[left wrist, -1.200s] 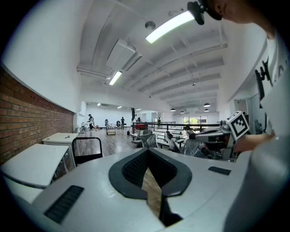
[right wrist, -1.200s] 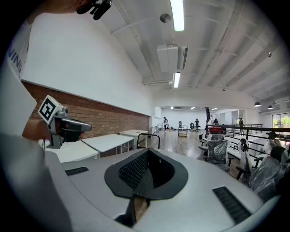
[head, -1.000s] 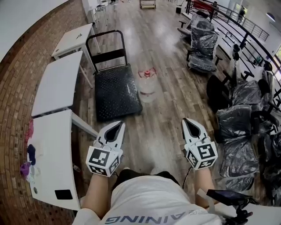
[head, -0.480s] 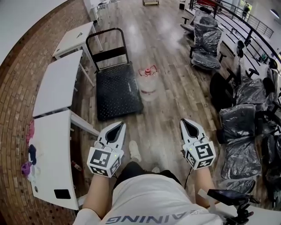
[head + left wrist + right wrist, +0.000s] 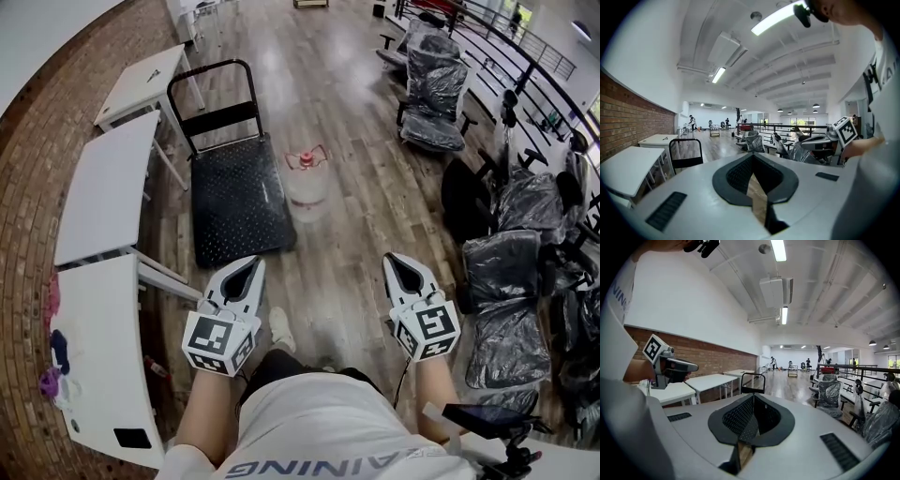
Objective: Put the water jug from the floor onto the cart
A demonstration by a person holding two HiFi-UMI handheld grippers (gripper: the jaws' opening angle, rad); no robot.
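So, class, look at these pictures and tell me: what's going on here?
A person holds the left gripper and the right gripper out in front, both shut and empty. The water jug stands on the wooden floor ahead, beside the right edge of the black cart, whose deck is bare. Neither gripper is near the jug, so the lift onto the cart has not begun.

Clear jug [image 5: 307, 185] with red cap and red carry handle, upright on the wood floor, just beside the right edge of the cart [image 5: 234, 202]; contact not clear. Low flat cart, black studded deck, black hoop push handle upright at its far end.
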